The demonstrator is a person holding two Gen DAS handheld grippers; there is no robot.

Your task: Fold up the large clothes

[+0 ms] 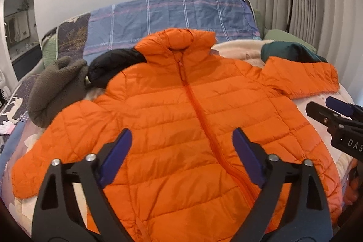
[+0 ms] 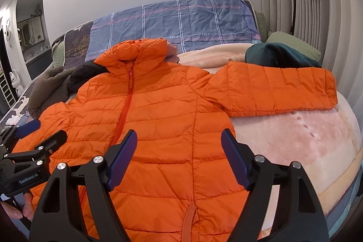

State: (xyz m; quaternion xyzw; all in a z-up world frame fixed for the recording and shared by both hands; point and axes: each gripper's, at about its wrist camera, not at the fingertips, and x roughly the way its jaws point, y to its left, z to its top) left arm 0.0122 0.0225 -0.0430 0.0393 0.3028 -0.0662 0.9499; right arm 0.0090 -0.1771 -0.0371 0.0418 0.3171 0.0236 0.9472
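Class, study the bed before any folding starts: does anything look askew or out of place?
Mostly tidy. The orange puffer jacket lies flat, zipped, sleeves spread. Its black inner hood lining sticks out crookedly behind the collar, and a grey fleece garment sits crumpled beside it.

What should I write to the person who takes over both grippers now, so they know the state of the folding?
Left gripper: open, empty, above the jacket's lower front.
Right gripper: open, empty, above the jacket's hem on its right side.
The orange quilted puffer jacket lies front up and zipped on the pale pink fleece blanket, both sleeves spread out. A grey-brown fleece garment and a dark green garment lie behind it.
Done: jacket laid flat.
Left: every fold; probably the sleeves go in first.
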